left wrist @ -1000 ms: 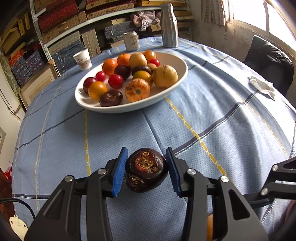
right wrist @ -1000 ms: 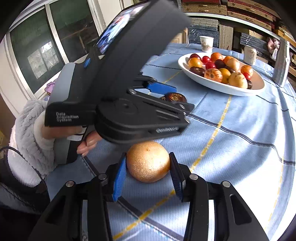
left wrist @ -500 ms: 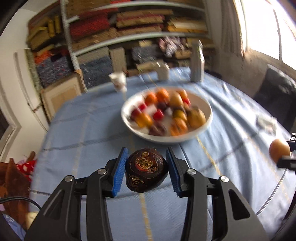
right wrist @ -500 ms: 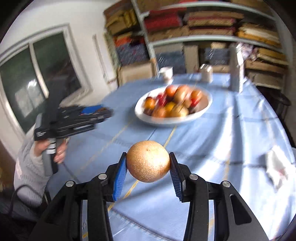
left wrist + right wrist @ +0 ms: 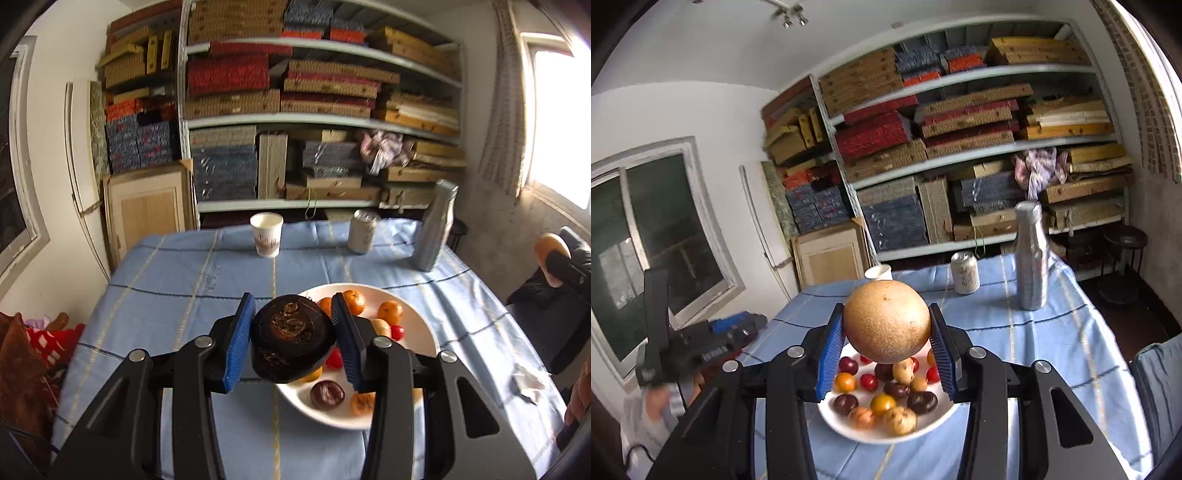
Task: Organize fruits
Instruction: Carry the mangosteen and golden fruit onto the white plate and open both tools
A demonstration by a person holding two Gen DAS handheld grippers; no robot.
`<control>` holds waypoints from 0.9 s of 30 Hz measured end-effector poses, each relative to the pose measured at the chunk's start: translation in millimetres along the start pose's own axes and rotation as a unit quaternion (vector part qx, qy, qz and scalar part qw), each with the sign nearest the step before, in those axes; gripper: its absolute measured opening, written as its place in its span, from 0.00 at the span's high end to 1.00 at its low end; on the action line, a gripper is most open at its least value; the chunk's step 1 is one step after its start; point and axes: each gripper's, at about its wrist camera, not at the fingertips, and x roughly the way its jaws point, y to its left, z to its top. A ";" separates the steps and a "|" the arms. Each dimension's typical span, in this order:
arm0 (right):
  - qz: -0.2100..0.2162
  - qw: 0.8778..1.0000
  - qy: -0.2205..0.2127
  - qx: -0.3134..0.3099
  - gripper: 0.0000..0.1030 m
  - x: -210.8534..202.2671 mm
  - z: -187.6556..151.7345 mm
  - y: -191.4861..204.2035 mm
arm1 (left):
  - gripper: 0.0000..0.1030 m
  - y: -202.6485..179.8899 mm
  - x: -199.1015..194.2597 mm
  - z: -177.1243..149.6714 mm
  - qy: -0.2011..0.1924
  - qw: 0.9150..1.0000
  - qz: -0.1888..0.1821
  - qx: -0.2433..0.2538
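My left gripper [image 5: 293, 338] is shut on a dark purple-brown fruit [image 5: 291, 332], held in the air over the near left side of a white oval bowl [image 5: 417, 325]. The bowl holds several oranges, red and dark fruits. My right gripper [image 5: 886, 341] is shut on a round golden-brown fruit [image 5: 886, 321], raised above the same bowl [image 5: 831, 419]. In the right wrist view my left gripper [image 5: 701, 345] shows at the left, in a person's hand. In the left wrist view the golden fruit [image 5: 550, 251] and one right finger show at the right edge.
The bowl rests on a round table with a blue checked cloth [image 5: 184, 273]. At the far side stand a paper cup [image 5: 266, 234], a can [image 5: 362, 231] and a silver bottle [image 5: 434, 227]. A crumpled tissue [image 5: 526, 380] lies near the right edge. Shelves of boxes fill the wall behind.
Both grippers have risen from the tabletop with their fruits and moved toward the bowl; now each is held up over it. Neither grip has changed.
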 end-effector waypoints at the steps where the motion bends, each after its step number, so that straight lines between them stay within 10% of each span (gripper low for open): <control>1: -0.003 1.000 0.007 0.003 0.57 14.7 -3.6 -2.3 | 0.60 -4.8 14.2 -2.7 0.007 1.000 -0.002 0.001; 8: -0.025 0.997 0.077 0.013 0.56 97.2 -46.8 -18.9 | 0.59 -26.3 111.3 -29.0 0.074 0.997 -0.021 -0.001; 19: -0.058 0.988 0.140 -0.004 0.56 142.3 -87.5 -27.8 | 0.59 -24.3 161.0 -56.8 0.105 0.994 -0.020 -0.003; 27: -0.068 0.987 0.144 -0.004 0.45 144.4 -91.9 -31.0 | 0.30 -31.7 156.3 -58.2 0.086 0.996 -0.010 0.015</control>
